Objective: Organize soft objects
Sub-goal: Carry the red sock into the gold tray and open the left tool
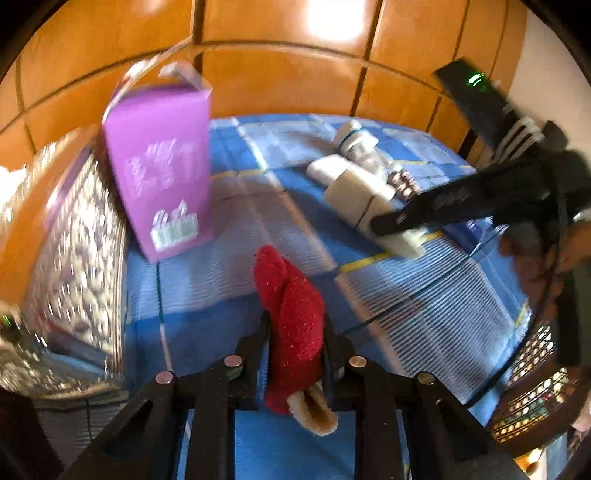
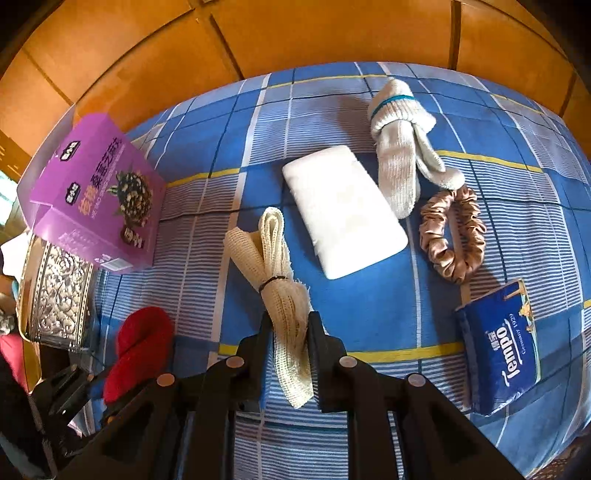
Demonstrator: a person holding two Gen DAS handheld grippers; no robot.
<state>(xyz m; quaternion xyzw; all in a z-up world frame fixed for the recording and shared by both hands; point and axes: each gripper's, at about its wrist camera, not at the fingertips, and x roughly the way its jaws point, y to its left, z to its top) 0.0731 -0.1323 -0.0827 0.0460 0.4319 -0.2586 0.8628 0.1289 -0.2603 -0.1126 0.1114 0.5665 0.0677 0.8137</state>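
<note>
My left gripper (image 1: pixel 295 321) is shut on a fuzzy red sock (image 1: pixel 291 314) with a tan cuff, held over the blue checked cloth (image 1: pixel 207 295). My right gripper (image 2: pixel 290 321) is shut on a cream mesh bundle (image 2: pixel 280 280) tied with a black band. The red sock (image 2: pixel 136 350) and the left gripper (image 2: pixel 70 387) also show at the lower left of the right wrist view. A white foam pad (image 2: pixel 343 210), rolled white gloves (image 2: pixel 399 147), a tan scrunchie (image 2: pixel 454 236) and a blue tissue pack (image 2: pixel 498 347) lie on the cloth. The right gripper (image 1: pixel 388 223) appears dark over the white pile in the left wrist view.
A purple carton (image 2: pixel 96 199) stands at the cloth's left edge (image 1: pixel 162 170), beside an embossed silver box (image 2: pixel 55 295). Orange wood panels (image 2: pixel 295 33) rise behind the cloth. A dark device with a green light (image 1: pixel 476 92) sits at the far right.
</note>
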